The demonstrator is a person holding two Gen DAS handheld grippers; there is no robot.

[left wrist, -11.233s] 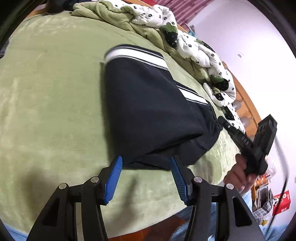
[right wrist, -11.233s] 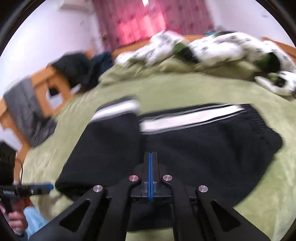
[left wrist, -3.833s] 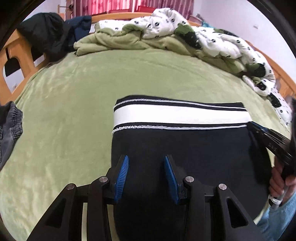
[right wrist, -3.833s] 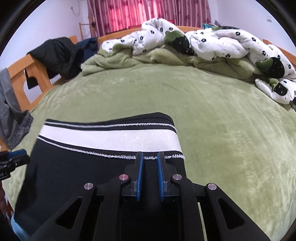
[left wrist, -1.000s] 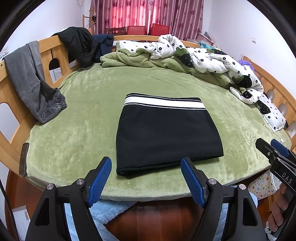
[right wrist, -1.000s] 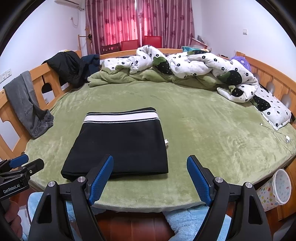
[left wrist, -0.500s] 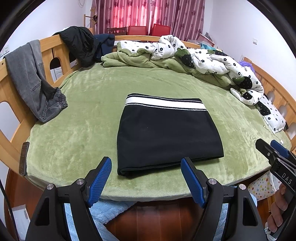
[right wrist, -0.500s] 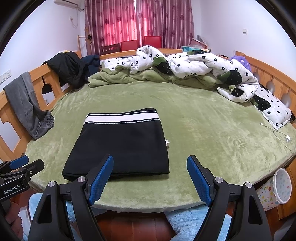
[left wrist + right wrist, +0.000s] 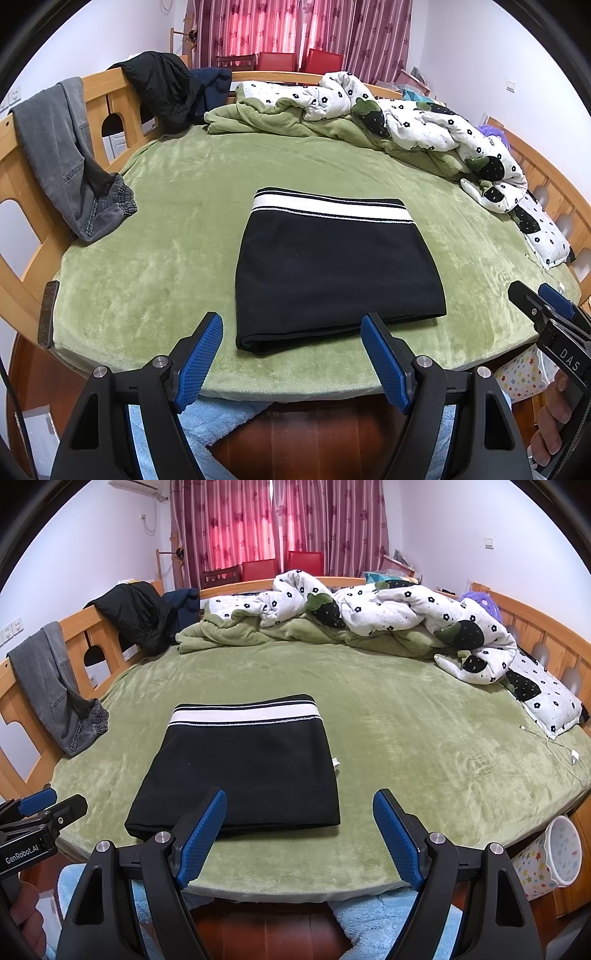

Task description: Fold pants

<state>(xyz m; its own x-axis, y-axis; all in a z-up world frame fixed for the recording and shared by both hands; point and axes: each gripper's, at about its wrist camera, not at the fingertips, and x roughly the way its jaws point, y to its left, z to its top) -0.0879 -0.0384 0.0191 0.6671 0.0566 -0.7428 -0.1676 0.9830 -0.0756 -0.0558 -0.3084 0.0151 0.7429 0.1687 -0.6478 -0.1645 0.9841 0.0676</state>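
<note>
Readable in white on the black body of the left gripper [image 9: 37, 805], seen at the left edge of the right wrist view: "GenRobot.AI". Readable in white on the black body of the right gripper [image 9: 546, 314], seen at the right edge of the left wrist view: only "DAS", the remainder cut off. No other legible text anywhere.

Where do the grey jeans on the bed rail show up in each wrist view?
Left wrist: grey jeans hang at far left, upper half, draped over the wooden rail.
Right wrist: grey jeans at far left, mid height, on the same rail.
Shared landmark: folded black pants, right of the jeans in both.
</note>
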